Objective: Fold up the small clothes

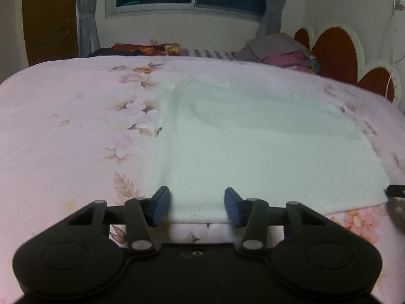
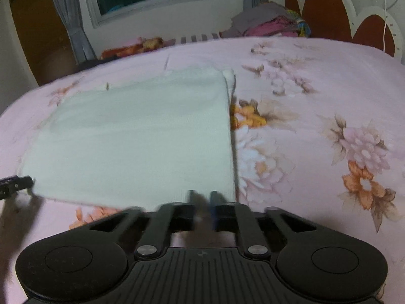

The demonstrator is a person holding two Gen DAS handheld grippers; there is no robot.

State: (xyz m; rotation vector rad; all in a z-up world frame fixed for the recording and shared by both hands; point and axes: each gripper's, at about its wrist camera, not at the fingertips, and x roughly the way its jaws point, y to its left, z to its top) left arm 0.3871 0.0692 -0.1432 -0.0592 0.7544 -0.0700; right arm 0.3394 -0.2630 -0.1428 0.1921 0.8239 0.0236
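Observation:
A white garment (image 1: 253,139) (image 2: 139,139) lies flat on the pink floral bedspread (image 1: 63,126) (image 2: 329,88), with a sleeve folded in along one side. My left gripper (image 1: 197,204) is open at the garment's near hem by its left corner. Its blue pads (image 1: 162,205) stand apart with the hem between them. In the right wrist view my right gripper (image 2: 203,200) is blurred at the near right corner, its fingers almost together on the hem. Each gripper's black tip shows at the edge of the other's view (image 1: 396,191) (image 2: 15,185).
A pile of grey and pink clothes (image 1: 278,48) (image 2: 265,22) sits at the far side by the red and white headboard (image 1: 334,53). An orange-red cloth (image 1: 149,48) (image 2: 131,46) lies at the bed's far edge under the window. Bare bedspread flanks the garment.

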